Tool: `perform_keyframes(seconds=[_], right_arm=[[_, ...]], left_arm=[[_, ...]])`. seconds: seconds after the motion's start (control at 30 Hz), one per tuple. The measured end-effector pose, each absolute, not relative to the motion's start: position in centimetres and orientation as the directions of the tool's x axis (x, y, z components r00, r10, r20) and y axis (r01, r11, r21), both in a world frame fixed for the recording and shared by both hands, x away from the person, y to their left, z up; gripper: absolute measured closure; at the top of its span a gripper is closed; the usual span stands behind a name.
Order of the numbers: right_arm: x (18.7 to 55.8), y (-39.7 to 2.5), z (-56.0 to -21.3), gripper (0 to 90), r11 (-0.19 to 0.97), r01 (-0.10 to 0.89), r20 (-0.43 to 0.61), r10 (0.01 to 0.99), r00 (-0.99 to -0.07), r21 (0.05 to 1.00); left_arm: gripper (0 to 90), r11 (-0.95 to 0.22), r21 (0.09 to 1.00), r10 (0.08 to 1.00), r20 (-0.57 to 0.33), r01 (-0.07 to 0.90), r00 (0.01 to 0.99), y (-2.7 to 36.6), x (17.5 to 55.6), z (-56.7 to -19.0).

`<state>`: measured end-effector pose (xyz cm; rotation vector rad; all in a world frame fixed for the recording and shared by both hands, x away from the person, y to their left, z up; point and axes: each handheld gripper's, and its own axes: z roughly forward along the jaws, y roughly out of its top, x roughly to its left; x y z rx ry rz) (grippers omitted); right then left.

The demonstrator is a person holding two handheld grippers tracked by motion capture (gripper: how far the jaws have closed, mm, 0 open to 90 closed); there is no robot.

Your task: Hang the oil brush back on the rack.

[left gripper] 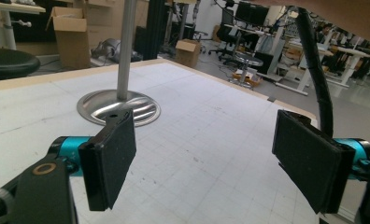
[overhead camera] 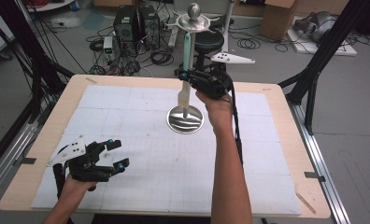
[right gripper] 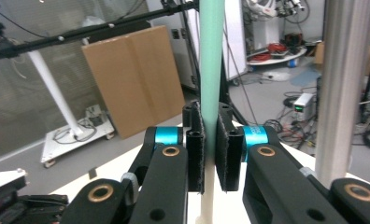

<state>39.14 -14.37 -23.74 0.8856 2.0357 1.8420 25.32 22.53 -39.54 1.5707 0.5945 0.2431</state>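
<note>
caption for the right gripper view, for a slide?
Right gripper clamped on an upright mint-green utensil handle, the metal stand pole beside it.

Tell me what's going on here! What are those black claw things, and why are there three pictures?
A person stands at a table holding a grabbing tool in each hand. One picture comes from a camera up high. The other two come from little cameras riding on each tool, looking along its two black jaws. On the table stands a shiny metal stand with a round base and a tall pole. The right tool is squeezed shut on a long utensil with a mint-green handle, held upright beside the pole. The left tool is open, holding nothing, low over the table near the person.
</note>
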Motion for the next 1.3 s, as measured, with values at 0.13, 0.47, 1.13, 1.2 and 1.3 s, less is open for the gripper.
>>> perform_keyframes(seconds=[0.13, 0.47, 1.13, 1.2, 1.3], right_arm=[[38.4, -14.7, -24.7, 51.9, 0.101, 0.306, 0.152, 0.696, -0.702, 0.947], [28.2, -22.3, -35.2, 24.5, 0.208, 0.293, 0.002, 0.813, -0.582, 0.933], [19.3, -29.6, -39.9, 16.3, 0.021, 0.27, 0.1, 0.899, -0.427, 0.963], [19.4, -29.4, -39.9, 16.4, 0.027, 0.272, 0.097, 0.896, -0.432, 0.962], [19.5, -29.2, -39.9, 16.4, 0.033, 0.269, 0.091, 0.895, -0.437, 0.963]], left_arm=[[22.2, 0.014, 0.974, 0.516, -0.203, 0.228, 0.833, 22.7, 25.4, -39.7], [22.3, 0.037, 0.97, 0.557, -0.221, 0.242, 0.801, 23.4, 25.8, -40.1], [23.4, 0.02, 0.969, 0.595, -0.209, 0.246, 0.776, 23.4, 25.4, -40.7], [23.6, 0.022, 0.968, 0.597, -0.213, 0.249, 0.774, 23.5, 25.3, -40.7], [23.6, 0.029, 0.968, 0.6, -0.215, 0.248, 0.771, 23.6, 25.2, -40.7]])
